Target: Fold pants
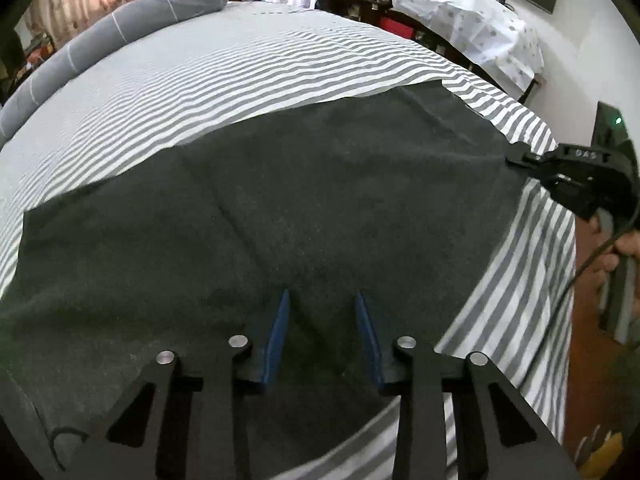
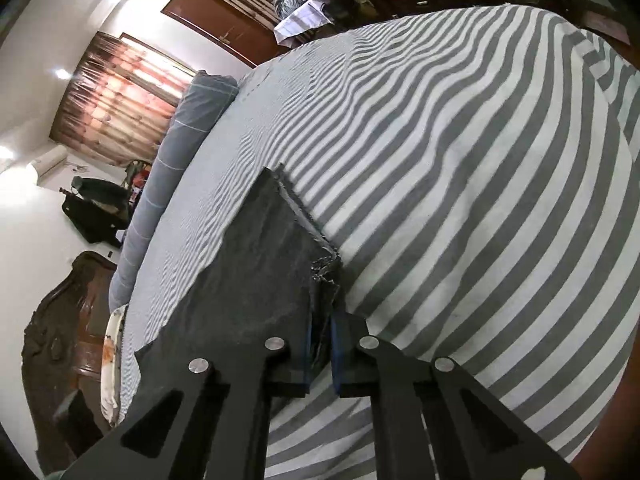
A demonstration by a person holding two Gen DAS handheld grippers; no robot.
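The pants (image 1: pixel 280 208) lay spread across the near part of the bed (image 1: pixel 200 80), a broad dark slab on the striped sheet, with one long crease running through the middle. They looked already doubled once, leg on leg, though the layers could not be counted; further folds along the length seemed left to do.

The left tool (image 1: pixel 322 300) hovered over the near edge of the pants with its blue pads apart, gripping nothing. The right tool (image 2: pixel 320 344) was clenched on the frayed hem corner of the pants at their far right end, the cloth bunched between its pads.

The pants were a charcoal, matte, slightly fuzzy knit or denim, limp and flat. The sheet was smooth cotton in grey and white stripes. A grey bolster (image 1: pixel 120 28) lay beyond the pants.
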